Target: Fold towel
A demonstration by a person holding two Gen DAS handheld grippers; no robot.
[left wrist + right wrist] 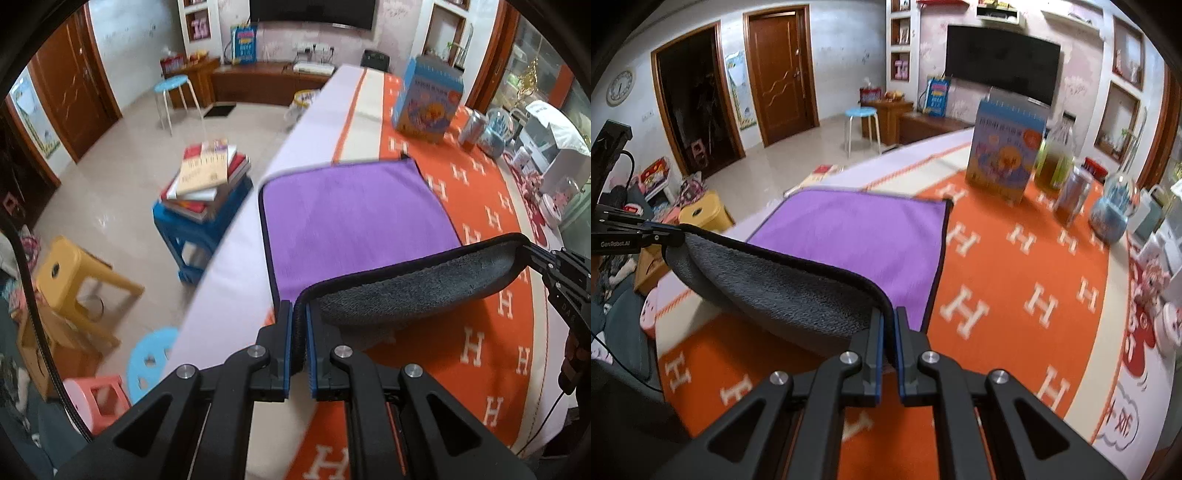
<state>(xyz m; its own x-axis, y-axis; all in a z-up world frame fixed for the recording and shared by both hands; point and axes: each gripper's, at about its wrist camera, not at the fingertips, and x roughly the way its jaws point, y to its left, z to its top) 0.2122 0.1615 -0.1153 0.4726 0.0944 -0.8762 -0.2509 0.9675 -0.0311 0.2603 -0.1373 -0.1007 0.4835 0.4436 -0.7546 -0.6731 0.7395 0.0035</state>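
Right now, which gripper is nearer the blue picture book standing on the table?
Right. The right gripper holds the towel corner on the blue picture book side; the left gripper holds the opposite corner.

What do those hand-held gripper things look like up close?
Each hand-held gripper, left and right, is matte black plastic with angular, cut-out linkage arms, silver pivot bolts and blue pads lining both fingers. The left one carries white "Gen Robot.AI" lettering. Thin black cables trail from both.
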